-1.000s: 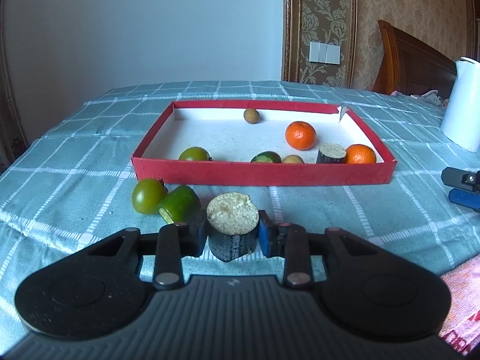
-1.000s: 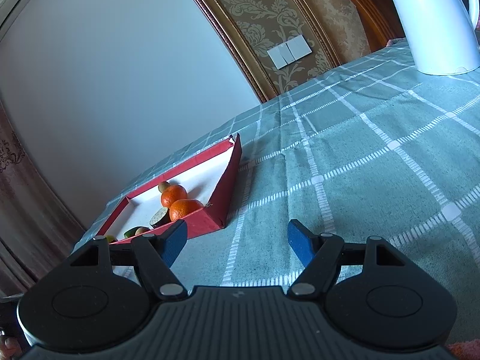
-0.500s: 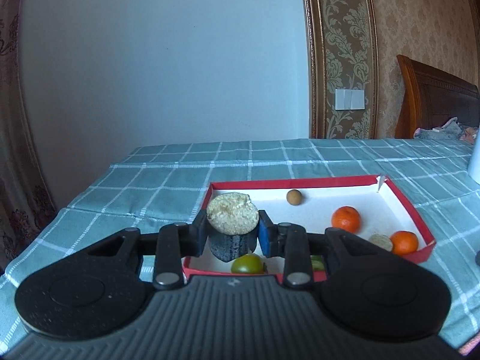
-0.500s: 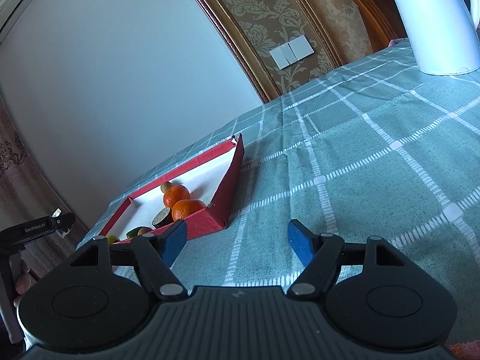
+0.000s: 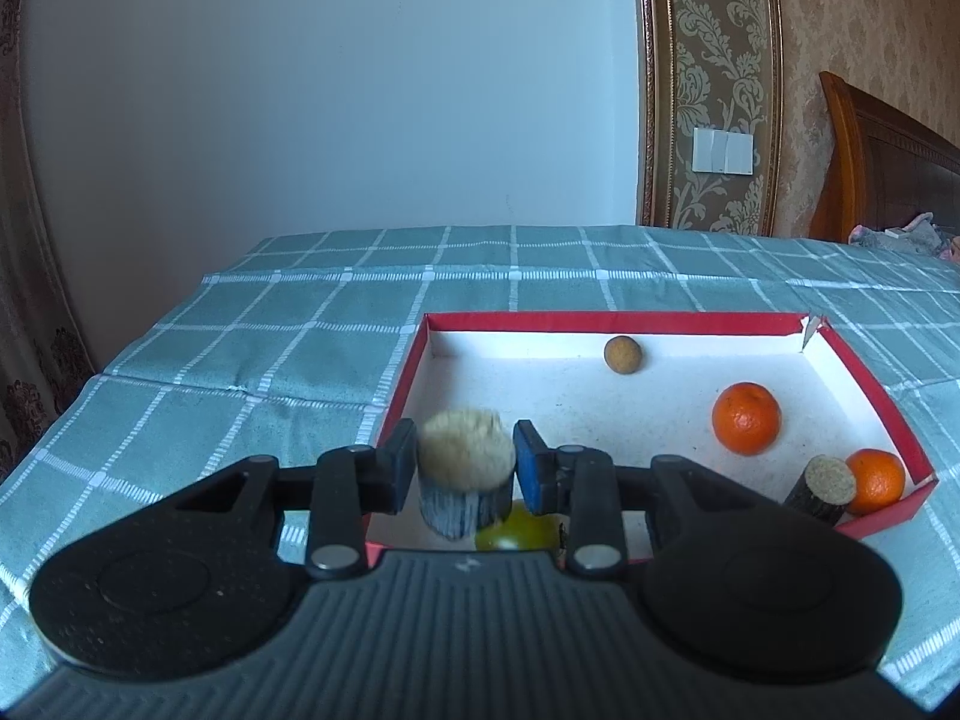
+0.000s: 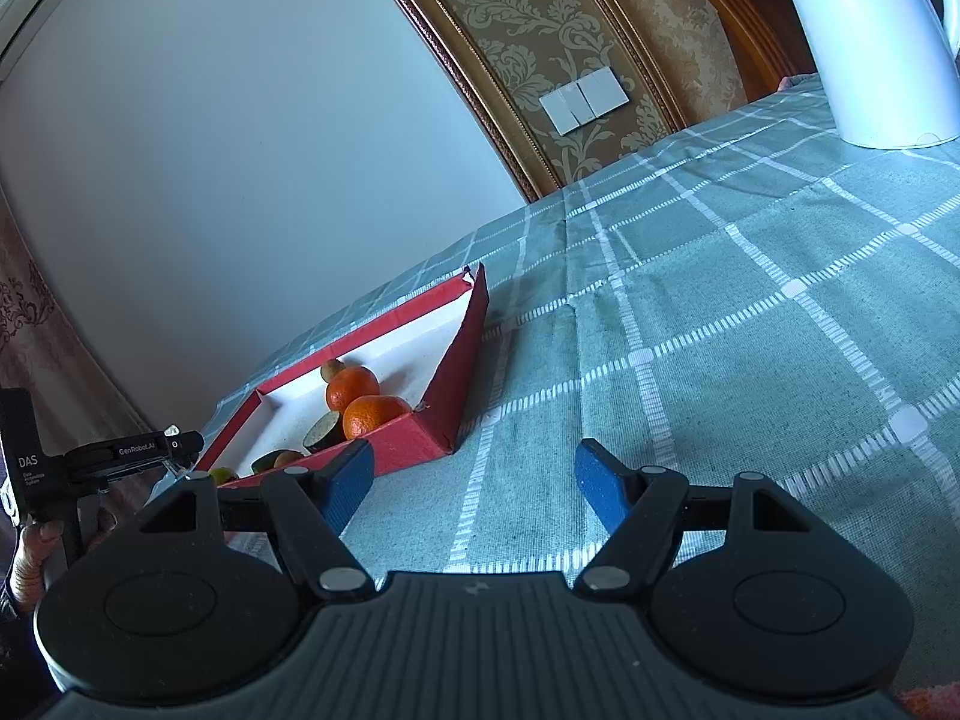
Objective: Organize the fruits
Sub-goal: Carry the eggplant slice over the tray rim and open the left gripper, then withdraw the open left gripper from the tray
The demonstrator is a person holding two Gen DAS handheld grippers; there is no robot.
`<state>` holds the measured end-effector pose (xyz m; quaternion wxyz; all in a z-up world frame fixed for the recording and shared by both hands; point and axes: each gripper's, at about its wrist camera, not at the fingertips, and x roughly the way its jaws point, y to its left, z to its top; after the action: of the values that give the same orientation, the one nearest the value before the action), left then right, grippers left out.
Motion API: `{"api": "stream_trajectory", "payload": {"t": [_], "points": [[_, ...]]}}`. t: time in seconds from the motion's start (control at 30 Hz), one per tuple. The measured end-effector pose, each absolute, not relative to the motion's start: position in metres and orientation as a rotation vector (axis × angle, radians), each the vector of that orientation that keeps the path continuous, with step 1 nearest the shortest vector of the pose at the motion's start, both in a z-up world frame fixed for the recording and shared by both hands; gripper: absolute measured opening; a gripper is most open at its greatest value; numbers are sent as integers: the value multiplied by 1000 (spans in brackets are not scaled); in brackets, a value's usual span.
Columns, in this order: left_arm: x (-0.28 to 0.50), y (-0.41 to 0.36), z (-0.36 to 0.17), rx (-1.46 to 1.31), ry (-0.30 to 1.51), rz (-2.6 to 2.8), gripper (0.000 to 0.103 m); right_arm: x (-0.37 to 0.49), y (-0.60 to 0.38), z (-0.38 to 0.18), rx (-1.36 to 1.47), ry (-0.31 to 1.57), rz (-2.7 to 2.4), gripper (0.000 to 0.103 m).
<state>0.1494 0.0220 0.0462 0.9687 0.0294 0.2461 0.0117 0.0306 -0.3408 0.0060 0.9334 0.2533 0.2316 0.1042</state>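
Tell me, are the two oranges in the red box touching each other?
Apart. The left wrist view shows the white floor of the red box between the bigger orange and the smaller orange.

A checked teal tablecloth carries a red tray and a white kettle.

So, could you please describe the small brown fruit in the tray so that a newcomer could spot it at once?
Find the red tray with the white floor on the green checked tablecloth. Along its far wall lies the small brown fruit, alone. It is round, tan and dull, smaller than the two oranges nearer the right wall.
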Motion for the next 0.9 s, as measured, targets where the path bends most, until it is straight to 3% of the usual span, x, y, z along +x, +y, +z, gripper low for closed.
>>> {"api": "stream_trajectory", "payload": {"t": [0.03,0.5,0.73,0.9], "points": [[151,22,45,61,500,29,42,31,-341,6,518,474,213,74],[108,36,47,11,507,39,81,31,-342,5,520,475,200,74],[63,56,44,7,472,39,98,31,-342,5,518,477,177,74],[51,72,27,21,481,60,100,33,-341,5,510,495,165,74]]}}
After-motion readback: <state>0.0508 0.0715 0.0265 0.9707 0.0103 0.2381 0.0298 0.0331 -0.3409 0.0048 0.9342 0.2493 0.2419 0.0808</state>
